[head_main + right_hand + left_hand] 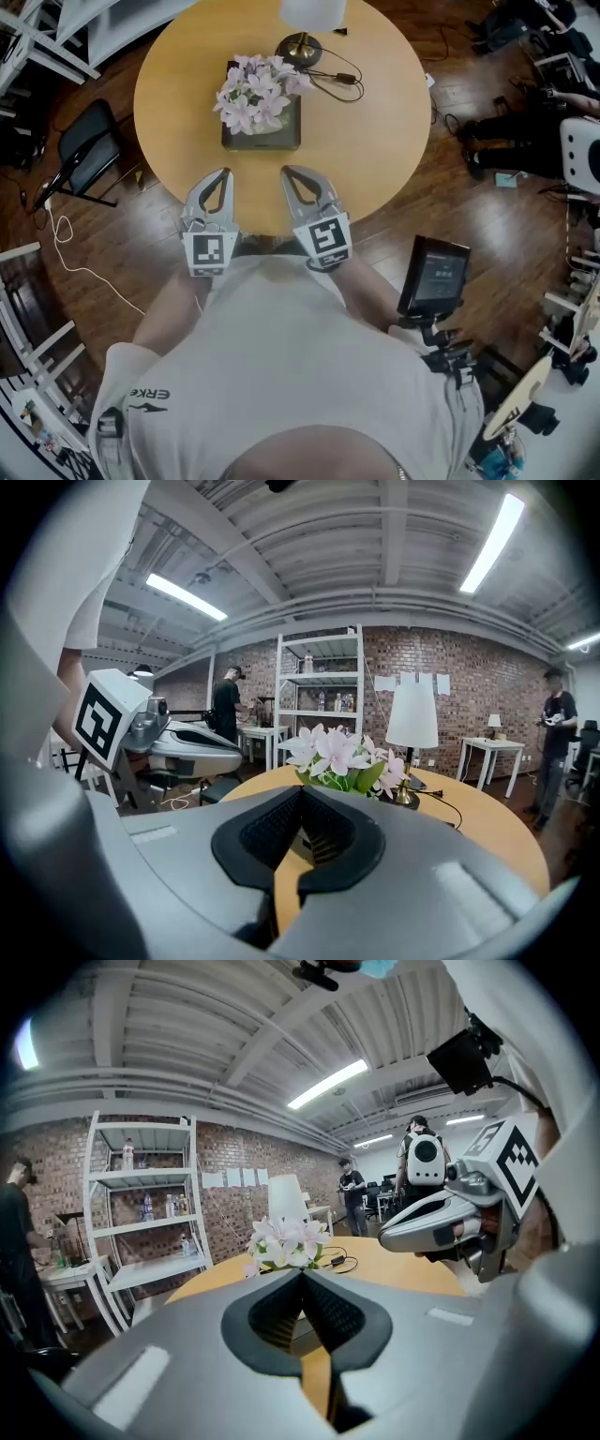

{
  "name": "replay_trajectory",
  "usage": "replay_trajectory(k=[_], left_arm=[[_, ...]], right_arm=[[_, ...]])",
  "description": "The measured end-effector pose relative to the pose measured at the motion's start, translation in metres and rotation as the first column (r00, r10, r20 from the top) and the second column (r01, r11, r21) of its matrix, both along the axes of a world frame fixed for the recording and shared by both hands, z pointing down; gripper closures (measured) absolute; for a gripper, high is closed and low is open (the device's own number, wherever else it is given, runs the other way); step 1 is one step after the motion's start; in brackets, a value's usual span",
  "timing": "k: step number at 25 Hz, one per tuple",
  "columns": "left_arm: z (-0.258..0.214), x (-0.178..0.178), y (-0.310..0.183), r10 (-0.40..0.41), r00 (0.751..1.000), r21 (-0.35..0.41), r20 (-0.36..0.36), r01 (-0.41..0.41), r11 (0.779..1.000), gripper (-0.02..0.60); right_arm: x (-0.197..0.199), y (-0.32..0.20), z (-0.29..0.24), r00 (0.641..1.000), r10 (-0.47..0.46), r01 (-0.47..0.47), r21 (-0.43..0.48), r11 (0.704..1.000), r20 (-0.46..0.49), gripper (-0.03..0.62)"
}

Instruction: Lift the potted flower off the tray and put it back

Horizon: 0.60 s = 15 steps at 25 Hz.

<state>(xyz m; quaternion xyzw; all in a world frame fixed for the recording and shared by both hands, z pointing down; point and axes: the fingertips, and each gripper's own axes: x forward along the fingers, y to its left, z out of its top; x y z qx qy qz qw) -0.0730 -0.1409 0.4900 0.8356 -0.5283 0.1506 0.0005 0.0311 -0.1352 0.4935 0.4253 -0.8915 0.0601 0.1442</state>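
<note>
— Where is the potted flower (255,94)?
— It sits on its dark tray (265,142), on the far half of the round table (375,141), just beside the lamp (300,45).
— And the grippers?
— The left gripper (221,176) and the right gripper (293,174) hang side by side over the near table edge, apart from the tray. Both have their jaws pressed together on nothing.
— How far along, then?
— No lift is under way, I'd judge. I cannot tell whether it is ahead or already finished.

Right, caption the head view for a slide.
Left tongs and right tongs, shut and empty, poised short of the potted flower on its tray on a table.
</note>
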Motion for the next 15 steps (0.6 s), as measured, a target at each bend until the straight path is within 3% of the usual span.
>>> replay_trajectory(k=[9, 15], left_arm=[[0.036, -0.012, -0.047, 0.046, 0.999, -0.066, 0.016, -0.045, 0.997, 0.58], [0.068, -0.01, -0.062, 0.136, 0.989, -0.111, 0.06, -0.129, 0.985, 0.58]], right_arm=[[0.003, -0.038, 0.028, 0.997, 0.035, -0.039, -0.055, 0.998, -0.065, 0.58], [0.001, -0.049, 0.045, 0.995, 0.038, -0.047, -0.098, 0.994, -0.094, 0.58]])
